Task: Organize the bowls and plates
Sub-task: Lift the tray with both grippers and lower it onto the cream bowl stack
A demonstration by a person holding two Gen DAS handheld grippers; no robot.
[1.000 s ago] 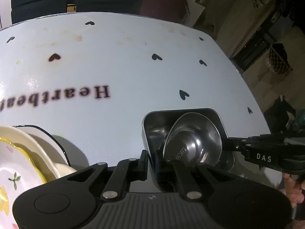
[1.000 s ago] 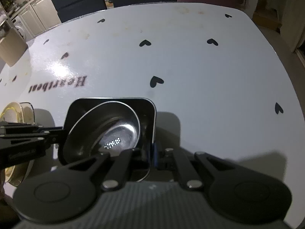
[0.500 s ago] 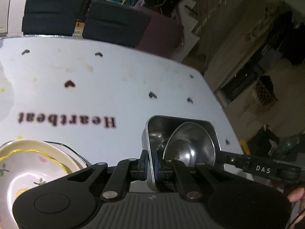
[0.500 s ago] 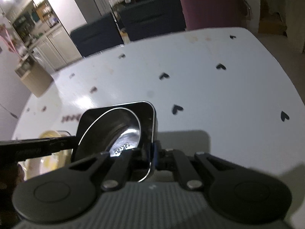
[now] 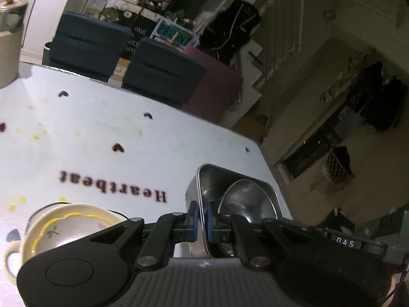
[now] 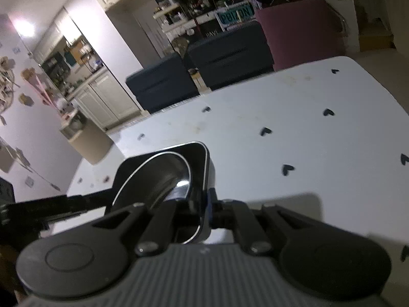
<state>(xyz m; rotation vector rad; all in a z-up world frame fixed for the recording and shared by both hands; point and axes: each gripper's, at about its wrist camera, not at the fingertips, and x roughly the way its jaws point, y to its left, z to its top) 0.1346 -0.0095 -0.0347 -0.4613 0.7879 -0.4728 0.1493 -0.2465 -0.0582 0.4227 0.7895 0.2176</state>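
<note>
A square steel tray [image 5: 204,192] with a round steel bowl [image 5: 242,199] tilted inside it is held above the white table [image 5: 102,133]. My left gripper [image 5: 202,221] is shut on the tray's left wall. My right gripper [image 6: 204,208] is shut on the tray's right wall [image 6: 205,168]; the bowl [image 6: 158,179] shows inside it. A cream bowl with a yellow wavy rim [image 5: 71,227] stands on the table at my lower left, stacked in other cream dishes.
The table carries black hearts and the word "Heartbeat" [image 5: 112,186]. Dark chairs [image 5: 163,76] and a maroon chair [image 6: 301,33] stand beyond its far edge. The table's right edge [image 5: 265,158] drops to the floor. A cream pot [image 5: 10,41] stands far left.
Both grippers have lifted the tray with the bowl up off the table and tilted upward, so more of the room shows. Both grips have held.
</note>
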